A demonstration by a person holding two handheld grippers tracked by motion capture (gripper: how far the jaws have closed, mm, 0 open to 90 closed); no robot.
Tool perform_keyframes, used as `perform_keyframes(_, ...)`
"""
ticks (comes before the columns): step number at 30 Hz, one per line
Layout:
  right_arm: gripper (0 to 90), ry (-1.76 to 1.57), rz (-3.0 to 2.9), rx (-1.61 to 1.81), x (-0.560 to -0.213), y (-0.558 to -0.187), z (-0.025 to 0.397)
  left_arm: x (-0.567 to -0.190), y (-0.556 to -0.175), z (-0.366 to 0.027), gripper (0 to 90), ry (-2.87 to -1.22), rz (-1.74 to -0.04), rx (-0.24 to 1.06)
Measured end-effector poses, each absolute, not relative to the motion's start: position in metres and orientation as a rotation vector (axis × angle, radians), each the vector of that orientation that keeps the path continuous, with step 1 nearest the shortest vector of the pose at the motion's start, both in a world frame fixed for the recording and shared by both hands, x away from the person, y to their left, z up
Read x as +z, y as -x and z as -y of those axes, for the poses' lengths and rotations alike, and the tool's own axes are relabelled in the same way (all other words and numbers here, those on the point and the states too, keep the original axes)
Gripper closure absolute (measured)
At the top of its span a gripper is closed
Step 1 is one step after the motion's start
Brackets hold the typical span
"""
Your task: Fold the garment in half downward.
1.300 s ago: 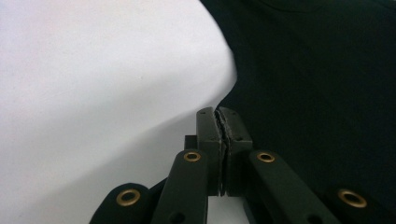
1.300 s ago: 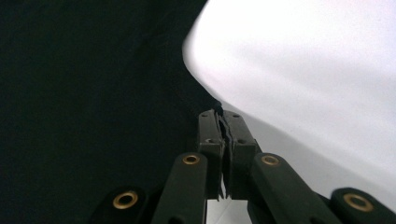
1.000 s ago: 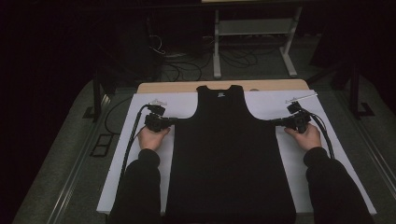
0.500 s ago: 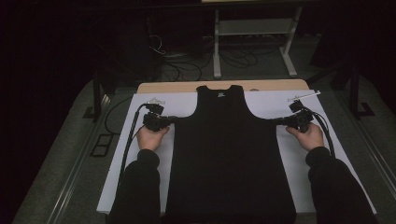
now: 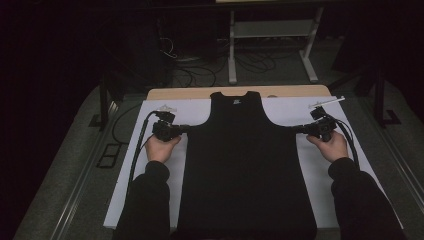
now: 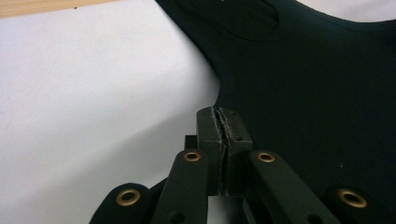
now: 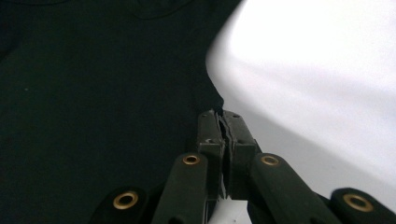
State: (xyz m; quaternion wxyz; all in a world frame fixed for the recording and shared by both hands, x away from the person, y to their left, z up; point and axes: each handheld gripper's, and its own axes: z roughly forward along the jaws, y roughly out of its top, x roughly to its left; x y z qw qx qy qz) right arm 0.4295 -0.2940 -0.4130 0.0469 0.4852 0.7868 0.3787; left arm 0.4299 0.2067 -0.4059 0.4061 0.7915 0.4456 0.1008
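Both sets of fingers (image 6: 223, 122) are clenched on the armhole corners of the black tank top (image 5: 245, 165), left gripper (image 5: 186, 129) and right gripper (image 5: 296, 129) at opposite side seams. It lies flat on the white-covered desk (image 5: 150, 165); thin, limp fabric likely sags, so gripping hems suits best

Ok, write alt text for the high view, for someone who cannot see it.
A black tank top lies flat on a white sheet over a table, neck toward the far edge. A person's hands hold the left tool and the right tool shut on the garment's side edges just below the armholes. Cables and a metal stand sit on the dark floor beyond.
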Motion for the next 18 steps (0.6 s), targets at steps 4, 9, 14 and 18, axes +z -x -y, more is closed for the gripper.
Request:
perform_keyframes(4,85.9,-1.467,-2.403,1.161,-0.41,-0.427,0.293,-0.402,-0.427,-0.206,87.5,-1.996,-1.107,0.256)
perform_keyframes(9,86.0,-1.459,-2.406,1.169,-0.407,-0.422,0.294,-0.399,-0.423,-0.207,87.5,-2.002,-1.094,0.251)
perform_keyframes(14,85.9,-1.449,-2.402,1.175,-0.405,-0.417,0.296,-0.394,-0.421,-0.21,87.5,-2.001,-1.09,0.253)
perform_keyframes(18,85.9,-1.436,-2.407,1.162,-0.403,-0.415,0.296,-0.391,-0.418,-0.211,87.5,-2.012,-1.082,0.256)
